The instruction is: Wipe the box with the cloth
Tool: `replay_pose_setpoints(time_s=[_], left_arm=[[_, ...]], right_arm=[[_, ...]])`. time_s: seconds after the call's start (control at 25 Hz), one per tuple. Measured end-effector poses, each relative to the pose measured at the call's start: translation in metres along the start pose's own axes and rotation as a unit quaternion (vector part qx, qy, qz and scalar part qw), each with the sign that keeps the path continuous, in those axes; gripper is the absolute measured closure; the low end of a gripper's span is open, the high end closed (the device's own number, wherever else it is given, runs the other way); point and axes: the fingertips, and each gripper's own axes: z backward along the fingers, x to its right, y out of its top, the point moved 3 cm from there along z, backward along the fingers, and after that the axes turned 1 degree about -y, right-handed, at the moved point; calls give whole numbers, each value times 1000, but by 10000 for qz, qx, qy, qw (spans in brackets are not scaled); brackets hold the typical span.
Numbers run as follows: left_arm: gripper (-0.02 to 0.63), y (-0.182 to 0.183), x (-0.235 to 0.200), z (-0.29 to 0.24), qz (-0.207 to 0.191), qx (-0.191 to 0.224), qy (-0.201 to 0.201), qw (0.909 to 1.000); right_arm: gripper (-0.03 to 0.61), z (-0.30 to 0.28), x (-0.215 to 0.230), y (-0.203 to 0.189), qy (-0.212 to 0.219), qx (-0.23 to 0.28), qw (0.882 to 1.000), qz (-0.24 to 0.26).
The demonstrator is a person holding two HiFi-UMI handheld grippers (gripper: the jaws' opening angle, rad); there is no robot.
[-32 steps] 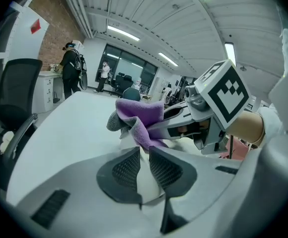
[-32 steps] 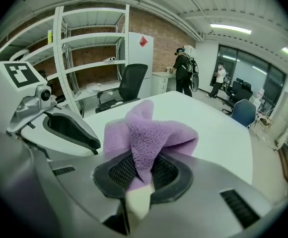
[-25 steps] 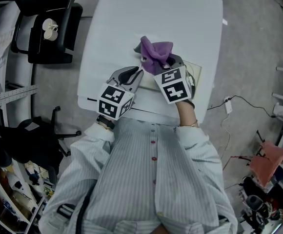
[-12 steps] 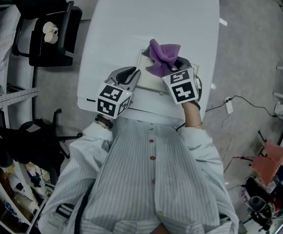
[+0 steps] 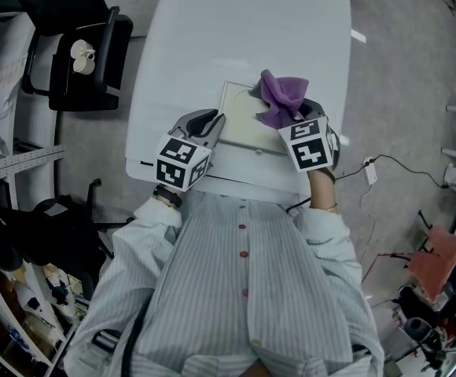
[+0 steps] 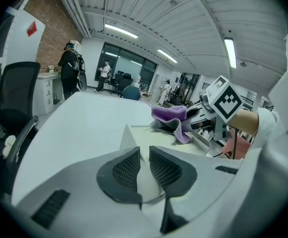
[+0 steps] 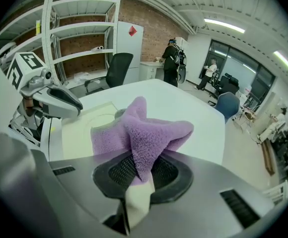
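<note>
Currently: your right gripper (image 5: 297, 118) grips 1 purple fleece cloth (image 5: 283, 96), which is pressed on the far right corner of 1 flat cream rectangular box (image 5: 244, 122). Your left gripper (image 5: 212, 121) has its jaws closed narrowly on the box's left edge. The box lies on 1 white rectangular table (image 5: 236, 30), near your side.

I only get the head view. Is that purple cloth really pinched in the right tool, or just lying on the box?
Observer: Pinched: the right gripper has its jaws closed on a fold of the cloth.
Visitor: And the other tool?
Observer: The left gripper has its jaws clamped on the near edge of the box.
Visitor: Does the cloth touch the box?
Observer: Yes, from the side it rests on the box's top.
</note>
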Motion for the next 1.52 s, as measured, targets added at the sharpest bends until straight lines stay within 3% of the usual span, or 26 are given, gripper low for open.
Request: replay_pose_setpoints(time_s=[0.24,0.44,0.88,1.04,1.24,1.4,1.52], left_arm=[[568,0,0,0,15,21,-7,10000],[568,0,1,1,25,55,-10,10000],[568,0,0,1,107,111,-81,9998],[568,0,0,1,136,120,-110,9998],[568,0,-1,1,165,125,-141,9997],[568,0,-1,0,231,155,-169,9995],[568,0,-2,0,266,166,-203,9993]], right_arm=[[518,16,28,-29,-504,-432,9976,189],[522,26,43,-41,-451,-289,9981,-310],[522,31,39,-33,-518,-191,9982,-233],[522,43,15,1,33,405,9978,-525],[522,52,-36,57,1130,1294,9814,-852],[520,35,-76,76,1631,1259,9764,-654],[522,13,-94,72,1694,935,9801,-451]])
